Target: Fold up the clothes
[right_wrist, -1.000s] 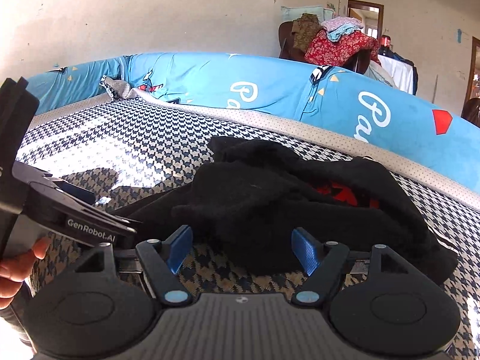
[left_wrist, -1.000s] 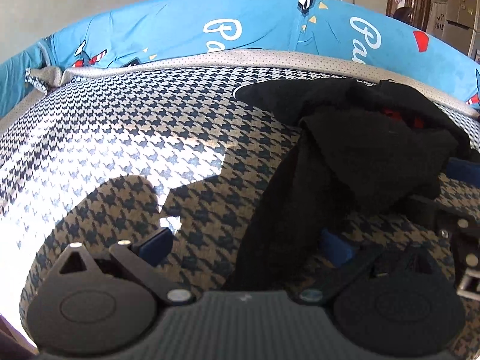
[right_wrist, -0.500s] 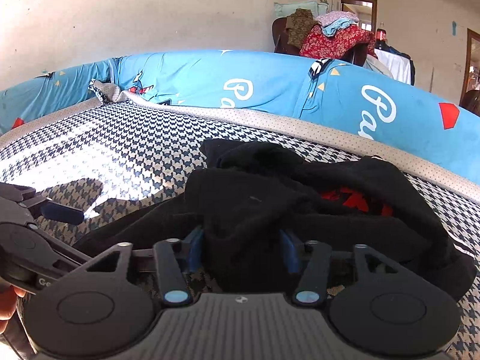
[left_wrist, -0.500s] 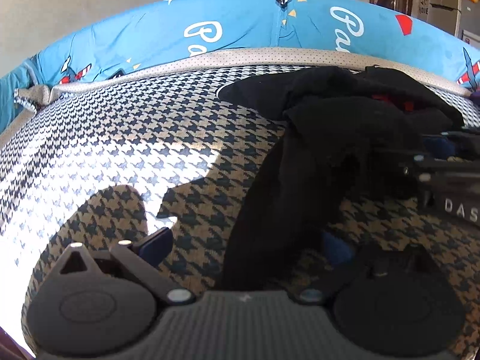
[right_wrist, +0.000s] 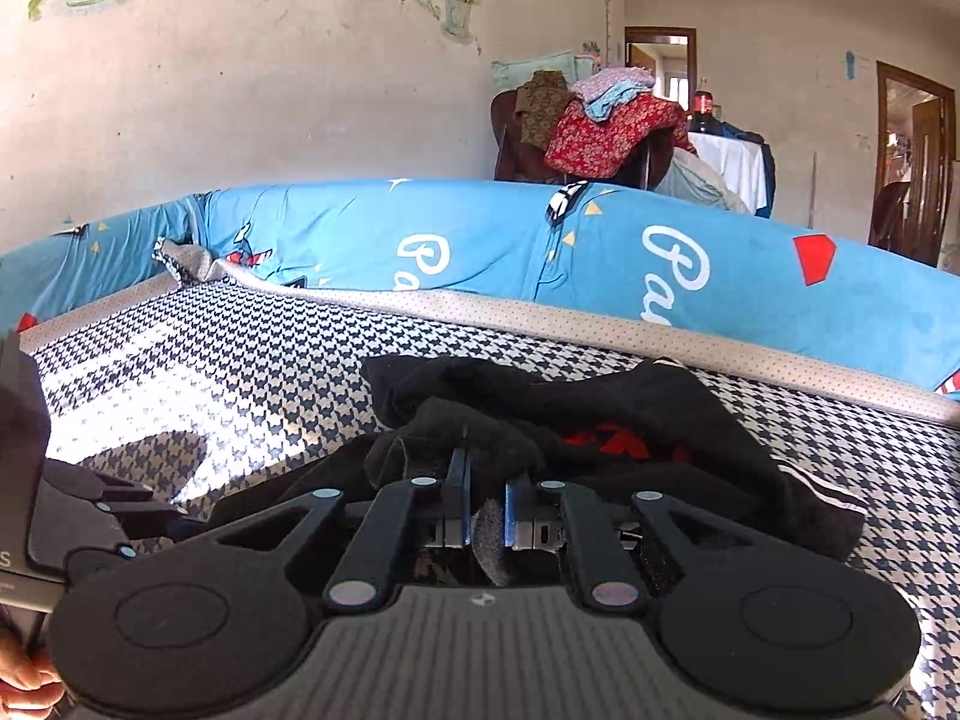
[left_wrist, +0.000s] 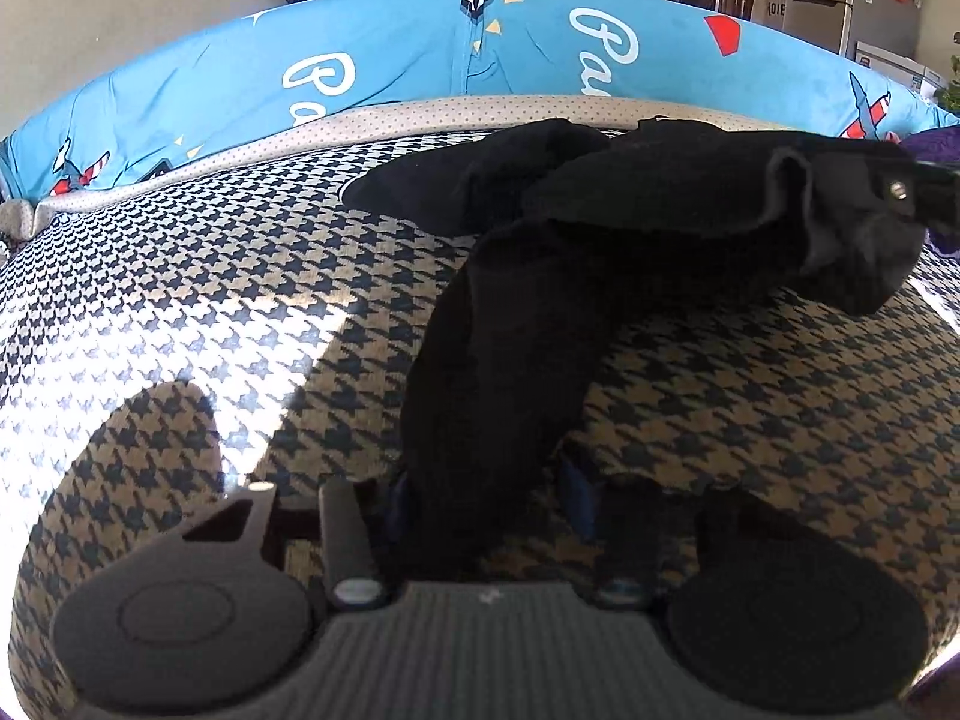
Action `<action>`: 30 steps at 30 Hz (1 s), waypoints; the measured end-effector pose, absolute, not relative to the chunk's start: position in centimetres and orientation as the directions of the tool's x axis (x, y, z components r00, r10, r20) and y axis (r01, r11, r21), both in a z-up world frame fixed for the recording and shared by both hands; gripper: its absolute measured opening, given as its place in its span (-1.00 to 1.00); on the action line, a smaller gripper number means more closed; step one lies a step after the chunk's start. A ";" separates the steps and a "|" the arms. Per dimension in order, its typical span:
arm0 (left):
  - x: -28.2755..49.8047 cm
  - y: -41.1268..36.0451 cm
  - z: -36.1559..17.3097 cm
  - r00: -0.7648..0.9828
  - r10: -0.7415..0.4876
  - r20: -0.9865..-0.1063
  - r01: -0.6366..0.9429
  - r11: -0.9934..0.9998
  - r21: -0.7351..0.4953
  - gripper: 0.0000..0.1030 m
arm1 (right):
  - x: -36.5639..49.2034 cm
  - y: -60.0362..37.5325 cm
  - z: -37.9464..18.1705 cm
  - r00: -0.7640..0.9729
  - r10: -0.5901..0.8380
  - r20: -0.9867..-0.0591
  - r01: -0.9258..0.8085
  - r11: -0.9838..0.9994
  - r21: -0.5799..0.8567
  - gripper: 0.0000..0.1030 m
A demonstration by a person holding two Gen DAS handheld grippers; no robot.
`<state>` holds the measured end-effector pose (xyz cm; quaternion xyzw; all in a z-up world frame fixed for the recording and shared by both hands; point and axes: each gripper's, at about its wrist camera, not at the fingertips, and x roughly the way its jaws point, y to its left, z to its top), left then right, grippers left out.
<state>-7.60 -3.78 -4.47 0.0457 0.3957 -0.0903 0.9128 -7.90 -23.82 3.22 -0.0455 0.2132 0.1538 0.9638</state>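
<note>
I have a bed (right_wrist: 252,372) under a houndstooth cover in front of me, a blue bolster (right_wrist: 480,252) along its far edge, and on the cover a crumpled black garment (left_wrist: 600,252) with a patch of red print showing in the right wrist view. It lies bunched, not flat, with one long limb of cloth running back toward me. I judge the step in hand to be taking hold of the garment at two places so it can be lifted and spread; next I would need to draw the two holds apart and up, gently, so the bunched part shakes out without slipping. My left gripper (left_wrist: 480,498) is closed around that long limb, the dark cloth filling the space between its blue pads. My right gripper (right_wrist: 485,504) is clenched on a fold near the heap's near edge, grey-black fabric pinched between its pads (right_wrist: 457,498).
</note>
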 end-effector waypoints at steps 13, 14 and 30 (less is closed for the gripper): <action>-10.1 -2.1 -4.2 0.660 -0.126 -0.740 0.165 0.986 -0.021 -0.40 | -12.0 -29.4 3.9 0.887 0.109 -0.448 -0.111 0.994 0.022 -0.80; -10.2 -2.0 -4.2 0.661 -0.125 -0.740 0.165 0.986 -0.019 -0.40 | -12.2 -29.8 3.8 0.882 0.114 -0.456 -0.108 0.993 0.039 -0.79; -8.5 -2.3 -4.6 0.688 -0.110 -0.717 0.126 0.992 -0.031 0.51 | -12.4 -25.6 0.9 0.834 0.199 -0.514 -0.248 0.969 -0.026 0.57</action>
